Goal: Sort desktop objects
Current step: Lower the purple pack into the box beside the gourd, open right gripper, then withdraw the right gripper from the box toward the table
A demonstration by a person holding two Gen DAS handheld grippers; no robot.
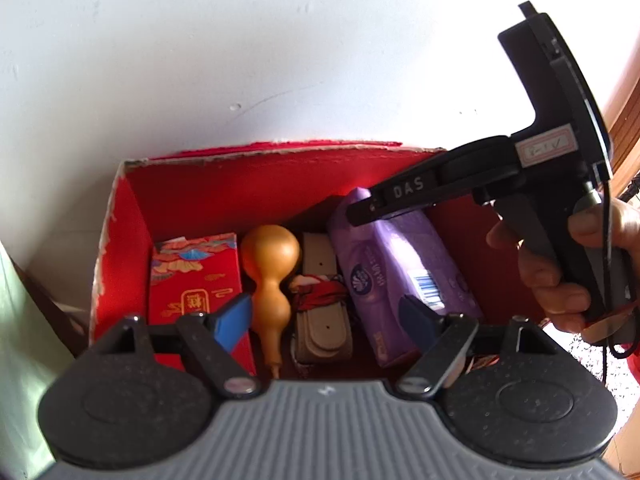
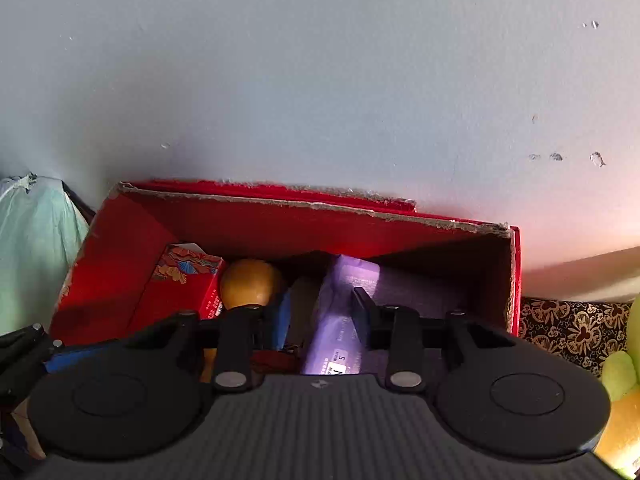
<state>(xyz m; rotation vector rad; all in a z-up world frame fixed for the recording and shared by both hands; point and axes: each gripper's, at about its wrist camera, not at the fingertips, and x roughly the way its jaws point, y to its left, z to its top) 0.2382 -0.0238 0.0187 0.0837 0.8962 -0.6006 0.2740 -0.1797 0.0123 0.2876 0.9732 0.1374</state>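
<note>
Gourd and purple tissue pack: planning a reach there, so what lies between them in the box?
In the left wrist view, a beige strap with red cord lies between the gourd and the purple tissue pack.

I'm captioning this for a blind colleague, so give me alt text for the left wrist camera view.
An open red cardboard box against a white wall holds, left to right, a red patterned carton, a tan gourd, a beige strap and a purple tissue pack. The open left gripper hovers over it; the right gripper, held by a hand, reaches in from the right.
</note>
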